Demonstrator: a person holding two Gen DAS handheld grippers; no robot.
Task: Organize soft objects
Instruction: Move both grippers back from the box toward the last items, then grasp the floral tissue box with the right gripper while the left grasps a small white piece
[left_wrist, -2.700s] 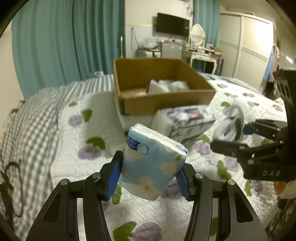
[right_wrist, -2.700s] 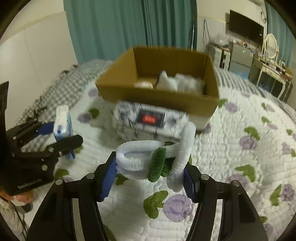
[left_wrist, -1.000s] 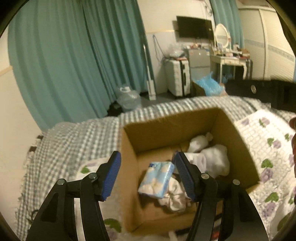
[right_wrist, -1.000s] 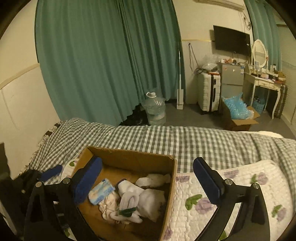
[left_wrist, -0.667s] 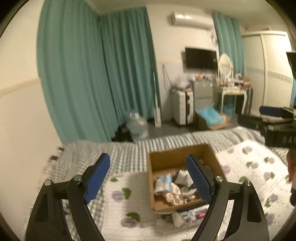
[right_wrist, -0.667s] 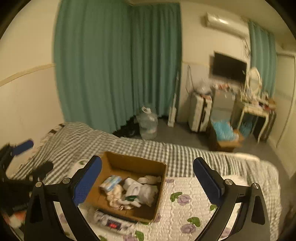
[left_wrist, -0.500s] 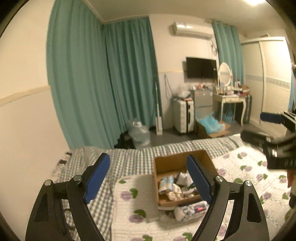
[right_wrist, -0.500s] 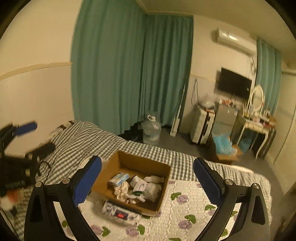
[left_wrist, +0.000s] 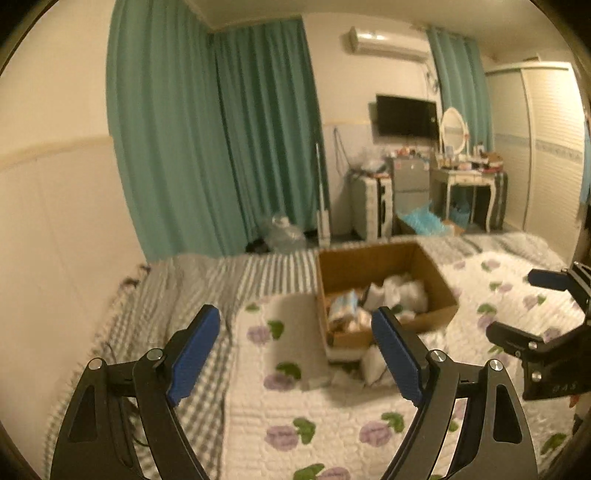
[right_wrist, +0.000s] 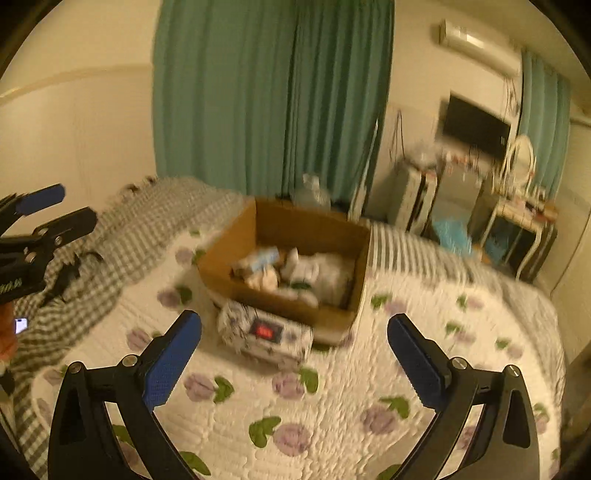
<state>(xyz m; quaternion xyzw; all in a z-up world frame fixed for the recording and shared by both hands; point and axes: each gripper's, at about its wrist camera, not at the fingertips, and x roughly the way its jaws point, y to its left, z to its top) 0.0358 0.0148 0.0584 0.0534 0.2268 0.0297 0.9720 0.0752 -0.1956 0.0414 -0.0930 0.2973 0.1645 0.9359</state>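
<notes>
A brown cardboard box (left_wrist: 439, 280) (right_wrist: 232, 254) stands on the floral quilt and holds several soft things: a blue tissue pack (left_wrist: 341, 302) (right_wrist: 264, 256), white socks and cloths (left_wrist: 404, 290) (right_wrist: 325, 271). A patterned tissue pack with a red label (right_wrist: 264, 334) lies on the quilt against the box's near side; in the left wrist view it (left_wrist: 369, 363) is partly hidden behind my finger. My left gripper (left_wrist: 295, 349) is open and empty, well short of the box. My right gripper (right_wrist: 293, 356) is open and empty, above the quilt short of the pack.
The bed has a floral quilt (right_wrist: 332, 424) and a grey checked blanket (left_wrist: 184, 295) on the left. Teal curtains, a suitcase, a dressing table (left_wrist: 469, 184) and a water jug stand beyond the bed. A wall lies to the left.
Both grippers dropped their items into the box and opened, pulled far back and up. Now they have come lower and closer to the bed again.
</notes>
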